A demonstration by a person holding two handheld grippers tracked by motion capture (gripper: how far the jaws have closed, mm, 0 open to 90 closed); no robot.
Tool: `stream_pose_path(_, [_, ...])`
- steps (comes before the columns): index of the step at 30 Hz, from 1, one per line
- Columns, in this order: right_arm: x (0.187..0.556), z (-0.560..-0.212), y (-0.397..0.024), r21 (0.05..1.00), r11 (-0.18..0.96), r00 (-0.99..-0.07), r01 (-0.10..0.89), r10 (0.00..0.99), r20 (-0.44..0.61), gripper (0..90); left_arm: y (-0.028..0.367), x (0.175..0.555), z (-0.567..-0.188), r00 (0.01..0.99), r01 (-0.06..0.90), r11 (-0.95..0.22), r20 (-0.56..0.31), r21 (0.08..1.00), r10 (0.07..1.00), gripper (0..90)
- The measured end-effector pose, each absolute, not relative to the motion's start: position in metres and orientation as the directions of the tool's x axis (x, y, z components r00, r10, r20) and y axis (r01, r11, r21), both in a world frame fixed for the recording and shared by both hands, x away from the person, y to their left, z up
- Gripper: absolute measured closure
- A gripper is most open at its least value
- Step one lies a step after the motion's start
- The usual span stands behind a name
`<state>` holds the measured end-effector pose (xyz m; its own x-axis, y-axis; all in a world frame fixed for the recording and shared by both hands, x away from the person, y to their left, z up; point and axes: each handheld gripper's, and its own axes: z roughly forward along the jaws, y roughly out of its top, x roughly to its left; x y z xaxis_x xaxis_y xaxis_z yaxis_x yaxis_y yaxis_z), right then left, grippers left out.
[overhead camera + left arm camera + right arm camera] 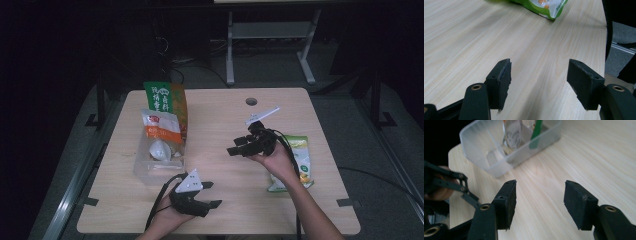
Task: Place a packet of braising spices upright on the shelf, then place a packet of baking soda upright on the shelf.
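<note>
A clear plastic bin (145, 172) stands at the table's left and holds a tall green and orange bag (165, 100) and a white and orange pouch (161, 127). A green and white snack bag (302, 155) lies flat at the right, partly under the right forearm. My right gripper (235, 145) hovers at mid-table with its jaws pointing left toward the bin, open and empty (539, 197). The bin (481, 157) stands a short way beyond them. My left gripper (212, 194) rests near the front edge, open and empty (539, 75), facing the snack bag (544, 6).
The wooden table (220, 115) has a round cable hole (251, 101) near its far edge. Its right edge (604, 45) drops to a dark floor. A desk frame (270, 45) stands behind the table. The other gripper (454, 185) shows at the left of the right gripper view.
</note>
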<state>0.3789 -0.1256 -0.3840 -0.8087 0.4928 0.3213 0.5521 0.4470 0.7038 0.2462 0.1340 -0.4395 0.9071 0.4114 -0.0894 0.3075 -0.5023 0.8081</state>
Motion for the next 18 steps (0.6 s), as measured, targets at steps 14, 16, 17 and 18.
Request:
stream_pose_path(14, [0.358, -0.395, -0.168, 0.695, 0.427, -0.777, 0.579, 0.546, 0.312, 37.3, 0.136, 0.249, -0.439, 0.906, 0.305, -0.501, -0.084, 0.81, 0.415, 35.3])
stream_pose_path(16, [0.354, -0.395, -0.175, 0.691, 0.427, -0.772, 0.584, 0.556, 0.309, 36.0, 0.134, 0.248, -0.439, 0.905, 0.308, -0.496, -0.09, 0.812, 0.415, 35.2])
stream_pose_path(17, [0.352, -0.394, -0.178, 0.694, 0.422, -0.77, 0.583, 0.559, 0.307, 36.0, 0.134, 0.248, -0.439, 0.906, 0.309, -0.497, -0.091, 0.811, 0.414, 35.3])
stream_pose_path(18, [0.351, -0.394, -0.182, 0.696, 0.421, -0.769, 0.582, 0.563, 0.302, 35.5, 0.133, 0.248, -0.439, 0.906, 0.307, -0.496, -0.09, 0.812, 0.414, 35.3])
